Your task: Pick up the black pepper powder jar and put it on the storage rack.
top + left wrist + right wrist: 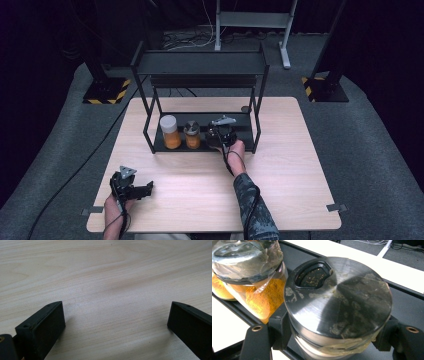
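On the lower tier of the black shelf rack [200, 64], which stands at the far middle of the wooden table [280, 170], the right gripper [221, 136] is closed around a jar with a brushed metal lid [338, 298]. From the right gripper view, its two black jaws press against opposite sides of the jar just under the lid rim, so the grip is firm and the jar sits squarely between them. The lid has a recessed shaker opening toward one edge and patches of dried residue across its face. Just beside it, to the left in that view, stands a second metal-lidded jar [249, 270] holding orange powder; the two are close, though I cannot tell whether they touch. From above, that orange-powder jar [192, 135] is the middle of three on the shelf, with a white-capped jar [170, 131] of orange contents at the left end and the gripped jar under the right hand at the right. The person's right forearm, in a patterned sleeve, reaches up from the near edge to the rack. The left gripper [131, 186] rests near the table's front left corner, well apart from the rack; in the left gripper view [115, 325] its jaws stand wide apart over bare wood with nothing between them.
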